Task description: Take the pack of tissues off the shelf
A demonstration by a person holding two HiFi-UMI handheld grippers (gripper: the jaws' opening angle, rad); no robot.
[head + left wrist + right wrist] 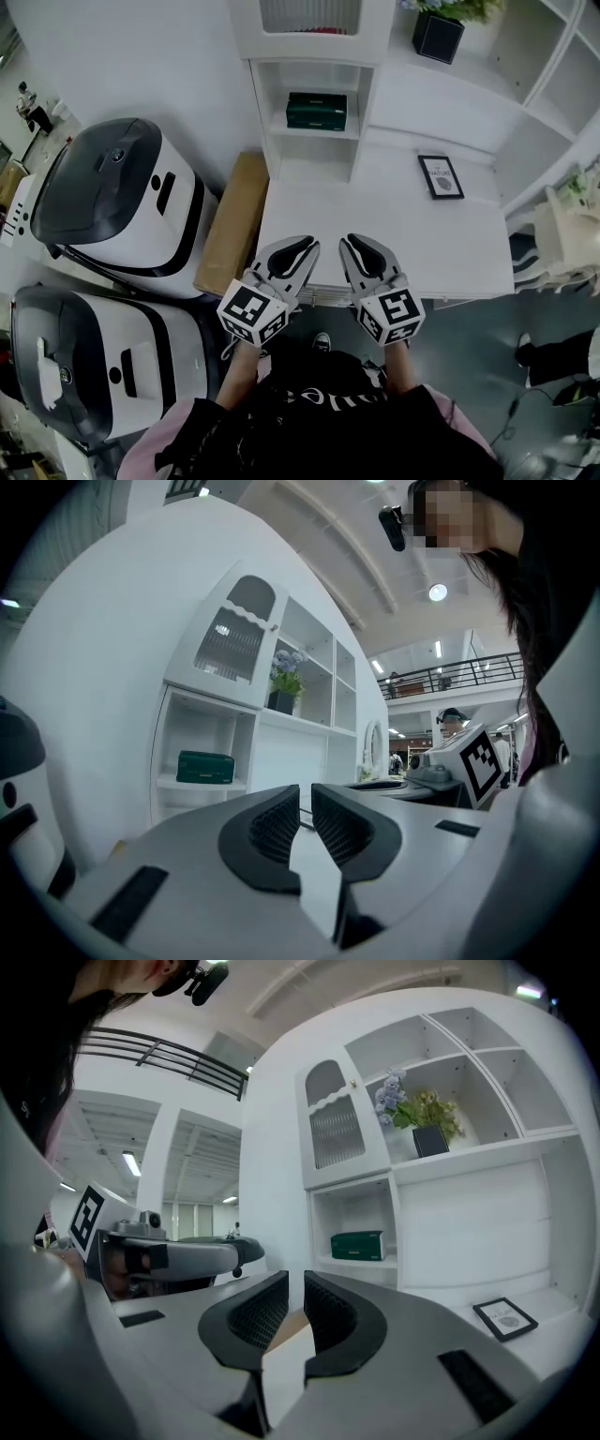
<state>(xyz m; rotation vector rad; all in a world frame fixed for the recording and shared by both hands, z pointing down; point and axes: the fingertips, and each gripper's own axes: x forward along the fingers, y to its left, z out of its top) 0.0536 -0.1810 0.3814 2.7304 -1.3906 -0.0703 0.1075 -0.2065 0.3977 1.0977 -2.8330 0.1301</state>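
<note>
We hold both grippers level and side by side over the near edge of a white counter (403, 239), a little apart from each other. Our left gripper (300, 249) is clenched, its ribbed pads almost meeting with nothing between them. Our right gripper (356, 246) is clenched the same way and is just as empty. The pack of tissues (317, 111), a dark green box, lies untouched on the shelf (281, 132) at the counter's far left corner, well apart from both grippers. It sits on the board of the upper open compartment, under a cabinet door (232, 635) with ribbed glass. Right of the shelf, a small black-framed picture (441, 176) sits on the counter, and a plant (439, 34) in a black pot stands on a ledge above it. A long cardboard box (232, 223) lies just beside the counter's left edge, and left of that we see two white machines (122, 202) with dark lids.
</note>
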